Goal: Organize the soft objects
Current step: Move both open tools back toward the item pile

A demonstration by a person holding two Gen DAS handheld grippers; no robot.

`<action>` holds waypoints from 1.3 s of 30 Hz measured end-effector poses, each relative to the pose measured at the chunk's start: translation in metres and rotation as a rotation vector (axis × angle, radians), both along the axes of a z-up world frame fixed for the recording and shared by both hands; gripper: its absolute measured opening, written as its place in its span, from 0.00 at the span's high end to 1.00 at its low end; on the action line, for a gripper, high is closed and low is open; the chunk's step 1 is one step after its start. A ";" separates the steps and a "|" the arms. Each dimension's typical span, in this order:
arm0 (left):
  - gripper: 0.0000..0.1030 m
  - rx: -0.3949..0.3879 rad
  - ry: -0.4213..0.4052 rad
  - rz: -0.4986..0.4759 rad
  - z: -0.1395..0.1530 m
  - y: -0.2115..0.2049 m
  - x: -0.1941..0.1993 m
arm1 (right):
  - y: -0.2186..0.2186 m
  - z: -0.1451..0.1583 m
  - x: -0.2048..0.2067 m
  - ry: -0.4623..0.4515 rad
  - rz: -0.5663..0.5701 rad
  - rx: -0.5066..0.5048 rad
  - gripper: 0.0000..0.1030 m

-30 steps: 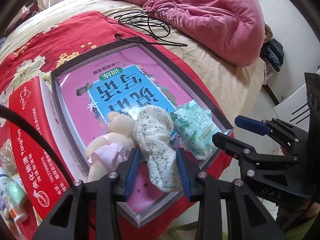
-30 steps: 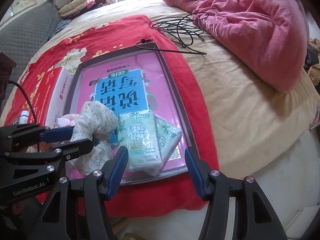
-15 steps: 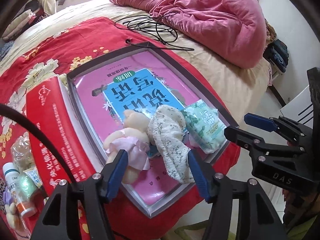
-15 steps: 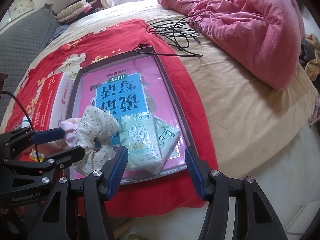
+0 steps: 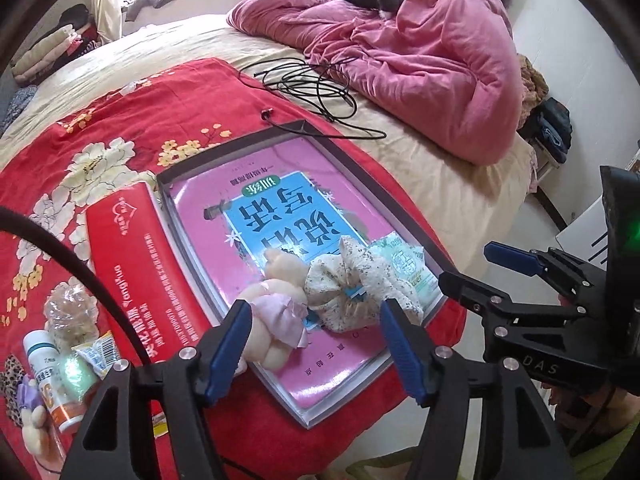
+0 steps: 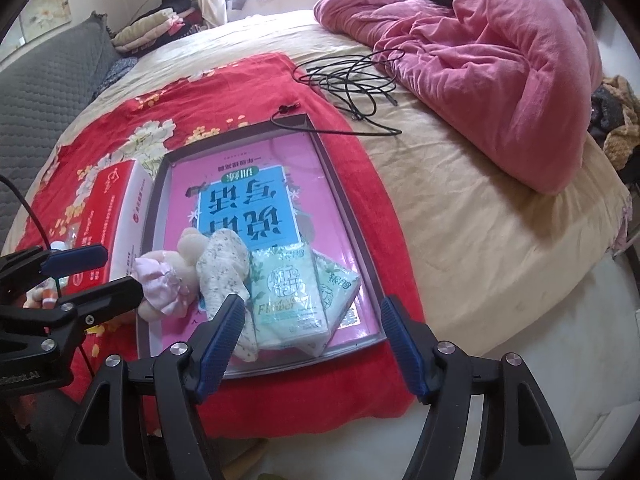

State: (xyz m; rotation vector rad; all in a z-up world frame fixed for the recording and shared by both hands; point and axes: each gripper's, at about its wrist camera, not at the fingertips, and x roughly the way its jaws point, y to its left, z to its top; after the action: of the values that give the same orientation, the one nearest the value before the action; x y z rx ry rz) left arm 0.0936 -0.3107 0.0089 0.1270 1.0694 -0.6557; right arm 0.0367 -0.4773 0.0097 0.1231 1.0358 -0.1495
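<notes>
Left wrist view: you are holding both grippers above the tray with nothing clamped.

Your left gripper (image 5: 316, 344) is hovering over the near end of the tray (image 5: 224, 152), its jaws standing wide and opening further; the doll (image 5: 276, 308) and the scrunchie (image 5: 344, 292) are lying below the gap, and neither pad is pressing on them. Your right gripper (image 6: 312, 344) is likewise opening wide, with the tissue pack (image 6: 292, 300) lying under the gap and untouched. All soft items are resting in the tray's near end on the pink book (image 5: 256, 208): the doll on the left is touching the scrunchie, the scrunchie is lying against the tissue pack, and a second pack (image 6: 338, 284) is sitting partly under the first. The red box (image 5: 132, 264) is lying just beside the tray's left wall on the red blanket (image 5: 120, 120). Small bottles (image 5: 44, 364) are lying left of the box.
</notes>
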 end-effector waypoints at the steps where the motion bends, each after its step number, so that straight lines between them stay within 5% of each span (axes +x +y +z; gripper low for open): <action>1: 0.34 -0.002 -0.004 0.002 0.003 0.002 -0.002 | 0.001 0.002 0.000 -0.003 0.001 -0.003 0.30; 39: 0.25 -0.054 -0.036 0.113 0.066 0.106 -0.051 | 0.107 0.078 -0.019 -0.160 0.105 -0.087 0.28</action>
State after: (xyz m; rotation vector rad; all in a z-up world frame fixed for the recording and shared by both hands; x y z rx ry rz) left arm 0.0429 -0.2047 0.0748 0.0317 1.0161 -0.5778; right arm 0.0181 -0.3704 0.0877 0.0018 0.8731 -0.0877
